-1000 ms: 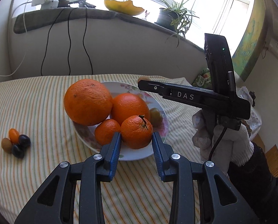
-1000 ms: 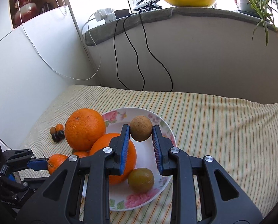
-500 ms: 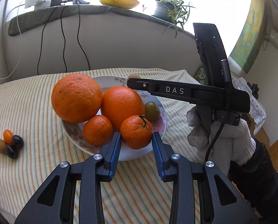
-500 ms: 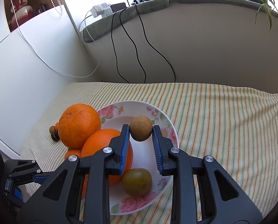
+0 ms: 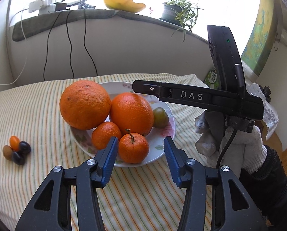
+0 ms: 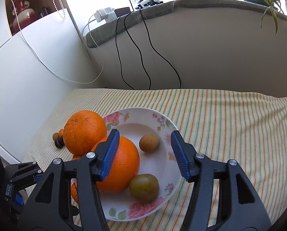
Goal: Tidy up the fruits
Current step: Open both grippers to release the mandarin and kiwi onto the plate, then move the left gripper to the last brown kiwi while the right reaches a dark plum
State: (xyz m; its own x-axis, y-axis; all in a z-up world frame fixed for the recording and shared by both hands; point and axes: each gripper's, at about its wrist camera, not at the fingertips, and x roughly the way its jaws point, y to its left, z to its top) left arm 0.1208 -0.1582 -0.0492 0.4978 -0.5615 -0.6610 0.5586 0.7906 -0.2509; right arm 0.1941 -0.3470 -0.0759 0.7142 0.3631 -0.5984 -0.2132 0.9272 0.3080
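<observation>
A floral plate (image 5: 162,152) (image 6: 135,115) on the striped cloth holds two big oranges (image 5: 85,105) (image 5: 131,113), two tangerines (image 5: 106,137) (image 5: 133,147), a green fruit (image 5: 160,115) (image 6: 144,187) and a small brown fruit (image 6: 149,142). My left gripper (image 5: 139,157) is open, its jaws either side of the front tangerine, which rests on the plate. My right gripper (image 6: 144,154) is open above the plate, just behind the brown fruit. The right gripper also shows from the side in the left wrist view (image 5: 181,94).
A cluster of small fruits (image 5: 16,151) (image 6: 58,138) lies on the cloth left of the plate. A wall with hanging cables (image 6: 135,48) stands behind the table. A sill above carries a yellow dish (image 5: 124,3) and a potted plant (image 5: 174,11).
Both grippers opened. The left let go of the front tangerine onto the plate; the right let go of the small brown fruit, which now lies in the plate.
</observation>
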